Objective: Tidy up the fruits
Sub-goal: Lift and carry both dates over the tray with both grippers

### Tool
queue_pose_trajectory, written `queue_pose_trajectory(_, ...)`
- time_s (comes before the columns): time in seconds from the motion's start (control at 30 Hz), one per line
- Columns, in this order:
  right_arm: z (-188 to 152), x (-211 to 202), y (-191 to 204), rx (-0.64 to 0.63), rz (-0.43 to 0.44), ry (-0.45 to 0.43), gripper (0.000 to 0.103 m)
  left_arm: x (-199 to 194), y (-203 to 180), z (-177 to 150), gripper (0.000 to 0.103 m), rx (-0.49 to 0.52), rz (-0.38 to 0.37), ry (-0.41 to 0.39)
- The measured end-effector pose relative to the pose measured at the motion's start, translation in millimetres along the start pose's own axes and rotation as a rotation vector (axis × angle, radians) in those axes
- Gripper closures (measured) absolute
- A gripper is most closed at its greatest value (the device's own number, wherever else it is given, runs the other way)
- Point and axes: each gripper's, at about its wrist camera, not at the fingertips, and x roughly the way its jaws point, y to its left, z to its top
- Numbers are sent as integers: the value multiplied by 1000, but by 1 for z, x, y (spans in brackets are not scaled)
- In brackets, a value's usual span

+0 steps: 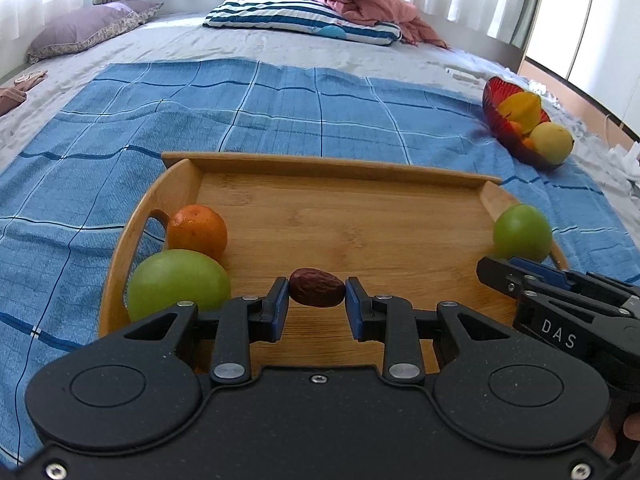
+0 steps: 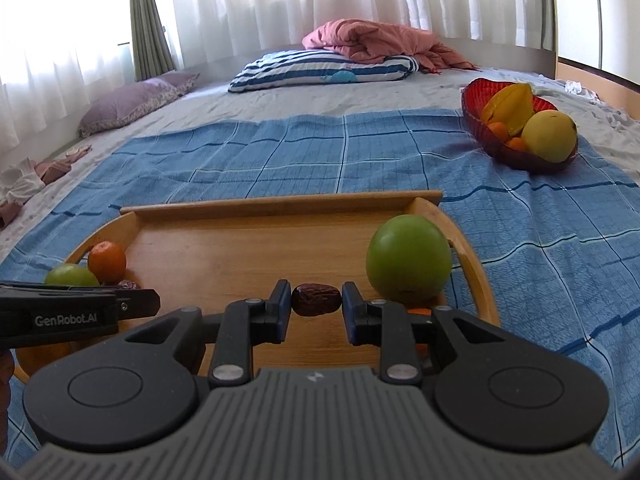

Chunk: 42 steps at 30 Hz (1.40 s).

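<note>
Plainly wrinkled, glossy brown date [image 1: 317,287]

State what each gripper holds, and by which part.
Left gripper: a dried red date, jaws pinching its two ends. Right gripper: another date, likewise held end to end.

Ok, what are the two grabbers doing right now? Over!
Left gripper shut on a dried date. Right gripper shut on another date. Both over the wooden tray. Nothing in the way.
</note>
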Motion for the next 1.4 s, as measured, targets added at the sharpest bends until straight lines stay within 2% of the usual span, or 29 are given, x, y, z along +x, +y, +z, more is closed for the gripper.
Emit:
queue_pose_trajectory(0.33, -2, 11, 2, -12, -12, 29, 71, 7, -7, -2, 74, 48, 13, -4)
queue_pose_trajectory(0.93, -8, 14, 11, -89, -14, 38, 71, 16, -14, -7, 74, 73, 0, 21)
queue_pose_trajectory(1.4, -11, 16, 14, -117, -16, 44, 71, 17, -18, -11, 74, 96, 21, 8)
